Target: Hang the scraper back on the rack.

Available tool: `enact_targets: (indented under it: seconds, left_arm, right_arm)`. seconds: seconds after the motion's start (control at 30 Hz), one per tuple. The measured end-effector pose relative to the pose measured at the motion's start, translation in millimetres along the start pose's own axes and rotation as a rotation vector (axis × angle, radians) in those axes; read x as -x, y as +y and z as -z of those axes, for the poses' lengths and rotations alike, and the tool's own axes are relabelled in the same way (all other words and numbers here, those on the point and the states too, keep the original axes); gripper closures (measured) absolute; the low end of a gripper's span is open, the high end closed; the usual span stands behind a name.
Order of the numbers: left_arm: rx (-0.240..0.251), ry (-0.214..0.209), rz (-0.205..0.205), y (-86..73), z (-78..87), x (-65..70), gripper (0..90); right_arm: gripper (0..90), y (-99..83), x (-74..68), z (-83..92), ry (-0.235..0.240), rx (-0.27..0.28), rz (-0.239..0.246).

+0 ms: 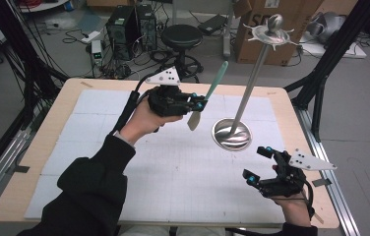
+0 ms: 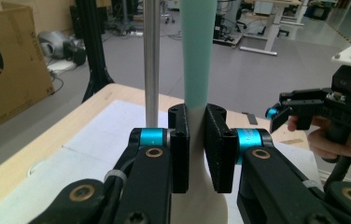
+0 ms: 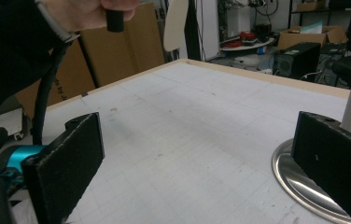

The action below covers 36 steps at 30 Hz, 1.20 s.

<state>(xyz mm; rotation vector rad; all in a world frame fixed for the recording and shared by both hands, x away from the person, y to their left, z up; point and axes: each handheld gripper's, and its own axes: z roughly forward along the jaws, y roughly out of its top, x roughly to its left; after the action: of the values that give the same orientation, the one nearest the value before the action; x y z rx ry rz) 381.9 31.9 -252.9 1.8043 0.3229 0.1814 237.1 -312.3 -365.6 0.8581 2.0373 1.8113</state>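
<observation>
My left gripper (image 1: pixel 200 104) is raised above the back middle of the table and is shut on a spatula (image 1: pixel 217 81). The spatula's teal handle slants up and to the right, and its cream blade hangs below the jaws. In the left gripper view the pads clamp the spatula (image 2: pixel 196 70) at its neck. A metal stand (image 1: pixel 231 133) with a round base and a tall pole stands just to the right, with a ring of hooks at its top (image 1: pixel 271 33). My right gripper (image 1: pixel 258 164) rests open near the front right, and its jaws (image 3: pixel 197 158) hold nothing.
A white gridded mat (image 1: pixel 173 167) covers the wooden table (image 1: pixel 50 142). The stand's base (image 3: pixel 299 182) lies close to the right gripper's right pad. On the floor behind are a cardboard box (image 1: pixel 291 19), a black stool (image 1: pixel 181 37) and computer towers (image 1: pixel 124 29).
</observation>
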Motion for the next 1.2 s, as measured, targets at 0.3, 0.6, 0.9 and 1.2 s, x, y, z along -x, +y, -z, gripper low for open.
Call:
enact_targets:
  seconds: [0.3, 0.6, 0.9, 1.2]
  left_arm:
    - [0.032, 0.017, 0.001, 19.5, -12.5, -8.9, 80.8]
    - [0.044, 0.048, 0.005, 34.6, -23.8, -14.5, 80.8]
    - [0.054, 0.063, -0.009, 37.3, -34.3, -11.4, 80.8]
    - [0.036, 0.112, -0.032, 36.9, -43.1, -11.9, 80.8]
  right_arm:
    - [1.4, -0.5, 2.3, 3.1, -0.004, 0.009, -0.010]
    - [1.4, -0.1, 1.7, 4.1, -0.003, 0.014, -0.007]
    - [1.4, -0.9, 3.3, 7.7, -0.008, 0.022, -0.015]
    - [1.3, 1.0, 1.5, 9.9, -0.006, 0.036, -0.015]
